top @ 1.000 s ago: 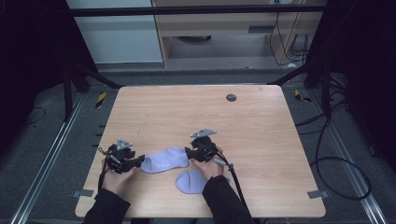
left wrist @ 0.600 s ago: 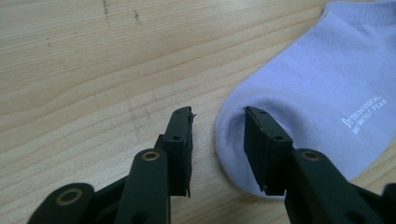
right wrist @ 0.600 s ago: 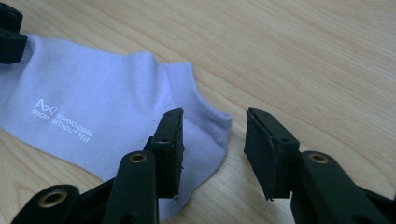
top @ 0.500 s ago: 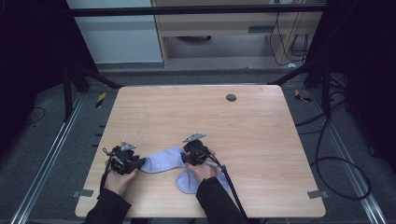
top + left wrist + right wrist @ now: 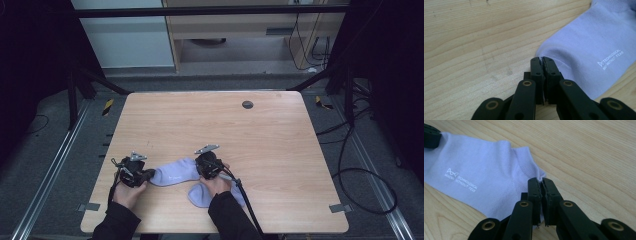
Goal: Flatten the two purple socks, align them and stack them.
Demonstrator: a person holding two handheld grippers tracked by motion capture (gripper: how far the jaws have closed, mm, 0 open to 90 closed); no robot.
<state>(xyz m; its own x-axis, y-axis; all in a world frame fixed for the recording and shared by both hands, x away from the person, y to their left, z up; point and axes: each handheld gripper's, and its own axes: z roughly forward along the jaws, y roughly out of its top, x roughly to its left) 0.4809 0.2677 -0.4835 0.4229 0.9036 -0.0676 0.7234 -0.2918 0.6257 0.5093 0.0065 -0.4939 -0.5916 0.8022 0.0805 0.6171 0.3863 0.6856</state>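
Both tongs had just pinched the sock by its two ends.

The left tongs (image 5: pixel 541 60) and right tongs (image 5: pixel 539 180) had closed on opposite edges of the lilac sock (image 5: pixel 173 172) stretched between them on the table (image 5: pixel 210 125); lifting it looked possible next.

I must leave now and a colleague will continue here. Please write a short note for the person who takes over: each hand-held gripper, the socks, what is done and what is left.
Left hand-held gripper: its jaws have just been closing and now pinch the toe end of the upper sock.
Right hand-held gripper: jaws also just closed, now pinching the cuff edge of the same sock.
The sock lies flat on the table, printed side up, stretched between the two grippers.
Second sock lies loose nearer the table's front edge, partly under the right hand.
Done: both ends gripped.
Left: probably lift it and lay it onto the second sock to pair them.
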